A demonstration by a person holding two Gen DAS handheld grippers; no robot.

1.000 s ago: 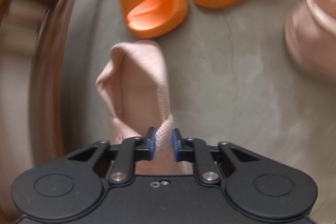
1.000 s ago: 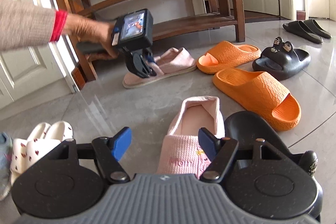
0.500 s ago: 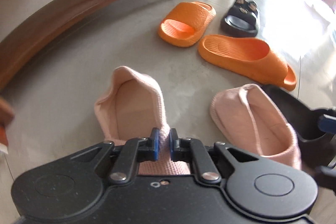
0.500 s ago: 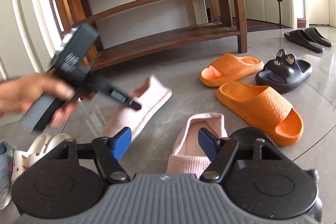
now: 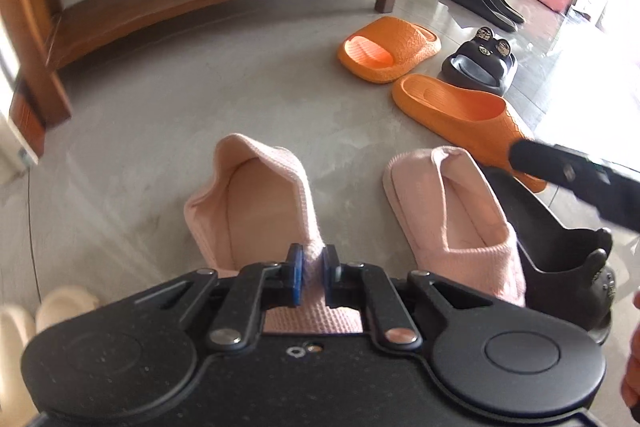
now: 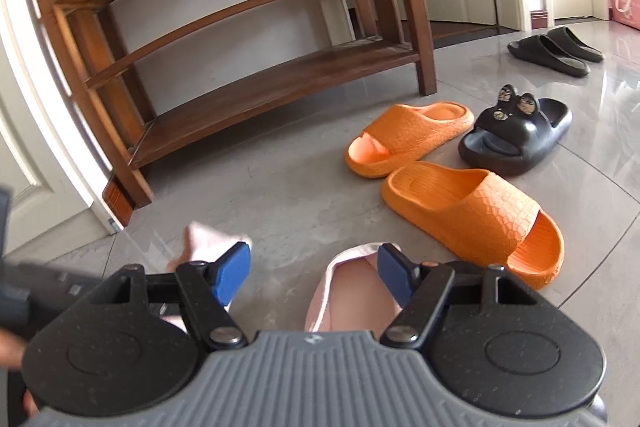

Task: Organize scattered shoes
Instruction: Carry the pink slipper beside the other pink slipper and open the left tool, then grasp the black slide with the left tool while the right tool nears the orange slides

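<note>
The left gripper (image 5: pixel 311 277) is clamping the upper edge of a pink slipper (image 5: pixel 256 211), which is lying on the grey floor (image 5: pixel 160 131). The second pink slipper (image 5: pixel 448 211) is resting at 3 o'clock from it, just beside. The right gripper (image 6: pixel 314 273) is hovering with jaws spread, gripping nothing. Two orange slides (image 6: pixel 472 211) are lying at 1 o'clock, near the wooden rack (image 6: pixel 248 75).
</note>
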